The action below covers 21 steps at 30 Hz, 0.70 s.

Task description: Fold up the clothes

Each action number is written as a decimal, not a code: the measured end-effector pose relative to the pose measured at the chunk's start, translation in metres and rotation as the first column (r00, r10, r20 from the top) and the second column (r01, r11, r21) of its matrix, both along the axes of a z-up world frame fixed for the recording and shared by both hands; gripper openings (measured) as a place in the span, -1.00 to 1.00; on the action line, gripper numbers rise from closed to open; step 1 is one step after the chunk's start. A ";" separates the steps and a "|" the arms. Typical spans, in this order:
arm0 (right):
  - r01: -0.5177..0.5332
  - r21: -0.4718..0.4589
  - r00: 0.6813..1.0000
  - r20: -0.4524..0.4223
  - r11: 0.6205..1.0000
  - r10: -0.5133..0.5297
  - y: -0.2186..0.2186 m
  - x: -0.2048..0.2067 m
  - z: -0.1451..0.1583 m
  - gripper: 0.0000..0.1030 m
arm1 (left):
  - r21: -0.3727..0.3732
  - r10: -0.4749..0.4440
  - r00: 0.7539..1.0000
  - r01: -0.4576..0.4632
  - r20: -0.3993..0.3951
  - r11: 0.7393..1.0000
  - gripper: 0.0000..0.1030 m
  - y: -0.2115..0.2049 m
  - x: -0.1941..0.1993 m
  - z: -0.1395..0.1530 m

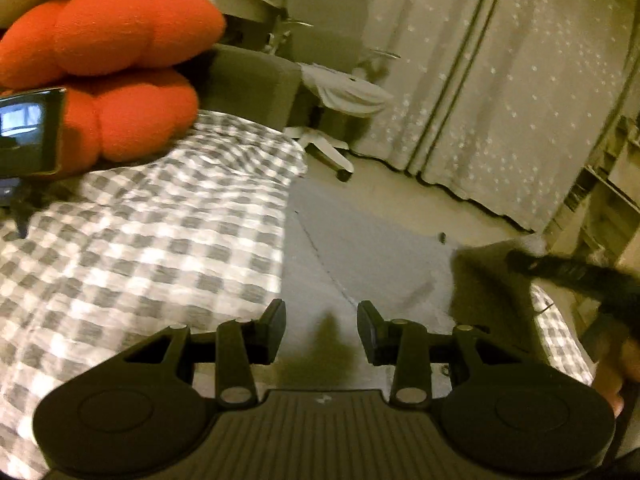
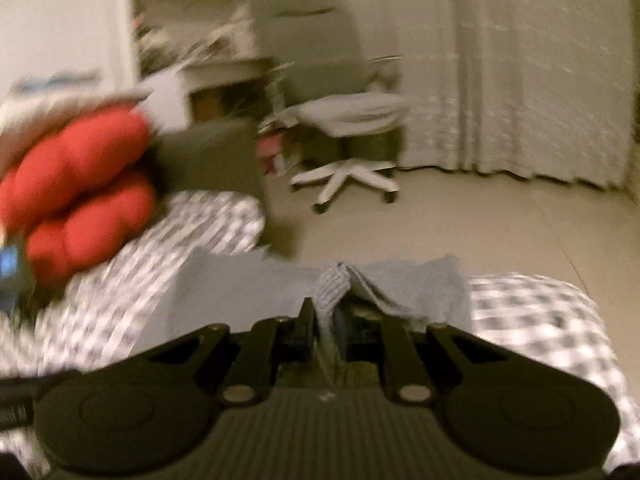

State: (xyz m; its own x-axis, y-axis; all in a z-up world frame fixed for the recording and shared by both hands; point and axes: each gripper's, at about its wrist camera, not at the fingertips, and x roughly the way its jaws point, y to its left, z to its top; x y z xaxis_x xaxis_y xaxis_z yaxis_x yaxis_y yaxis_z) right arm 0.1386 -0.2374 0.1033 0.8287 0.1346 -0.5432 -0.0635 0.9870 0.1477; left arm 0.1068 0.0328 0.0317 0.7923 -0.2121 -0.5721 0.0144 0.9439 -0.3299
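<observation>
Grey cloth (image 2: 256, 292) on checked bed (image 2: 540, 320), soft & light, prob. slips; right gripper (image 2: 326, 320) clenched on its ribbed hem, good hold; left gripper (image 1: 322, 324) released, w/ nothing between fingers.

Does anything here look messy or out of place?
A little. The grey garment is bunched up where the right gripper pinches it, not lying flat on the checked bedspread. A white cloth is slung over the office chair.
</observation>
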 end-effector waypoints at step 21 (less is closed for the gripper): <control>-0.019 0.107 0.958 -0.284 0.994 0.049 -0.052 -0.051 0.004 0.11 | 0.113 -0.191 0.979 0.182 0.072 0.977 -0.19 -0.034 0.014 0.007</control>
State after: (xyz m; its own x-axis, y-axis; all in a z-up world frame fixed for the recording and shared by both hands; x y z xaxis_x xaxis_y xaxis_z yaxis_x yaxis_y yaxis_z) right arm 0.0879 -0.2898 0.1077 0.6352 0.2271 -0.7382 -0.0370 0.9636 0.2646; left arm 0.1207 -0.0011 0.0385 0.7898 -0.3027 -0.5334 0.2164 0.9513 -0.2195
